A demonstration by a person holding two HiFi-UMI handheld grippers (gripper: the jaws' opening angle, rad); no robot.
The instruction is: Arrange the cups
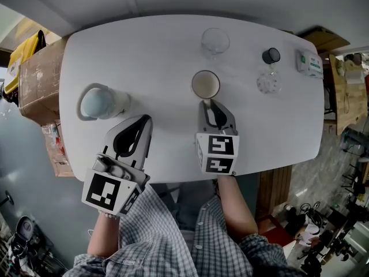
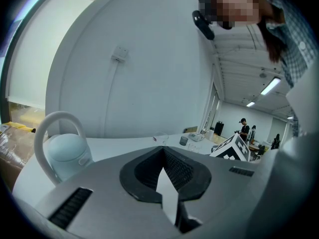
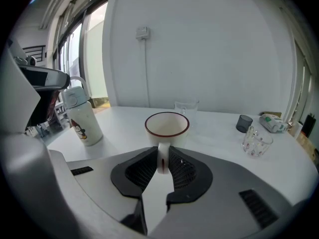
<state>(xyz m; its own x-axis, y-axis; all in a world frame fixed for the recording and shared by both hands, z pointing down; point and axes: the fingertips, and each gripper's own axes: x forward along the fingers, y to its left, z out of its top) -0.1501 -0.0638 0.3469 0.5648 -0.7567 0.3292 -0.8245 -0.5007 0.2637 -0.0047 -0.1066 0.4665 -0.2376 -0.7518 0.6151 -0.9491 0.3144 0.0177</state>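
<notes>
right hand-held gripper (image 3: 162, 156): clenched on the mug's handle, ribbed black pads touching it on both sides
mug (image 3: 167, 125): glazed cream ceramic, round, dark red rim; upright on the tabletop (image 1: 155, 51), mouth up, just ahead of the right hand-held gripper; handle points straight back into its jaws
left hand-held gripper (image 2: 162, 149): clenched, tips together, nothing between them; grey shell, black ribbed pads
bottle (image 1: 99, 103): pale blue domed lid, white loop handle, smooth white body with a small cartoon print; upright, ahead-left of the left hand-held gripper, apart from it
glass (image 1: 215, 40): clear, wide, upright; beyond the mug from the right hand-held gripper
dark cup (image 1: 271, 55): small, smoky grey, round; ahead-right of the right hand-held gripper, well apart
patterned glass (image 1: 268, 83): clear, dotted; just nearer than the dark cup
box (image 1: 309, 63): white with green, far right of the right hand-held gripper
tabletop: smooth white, rounded corners
</notes>
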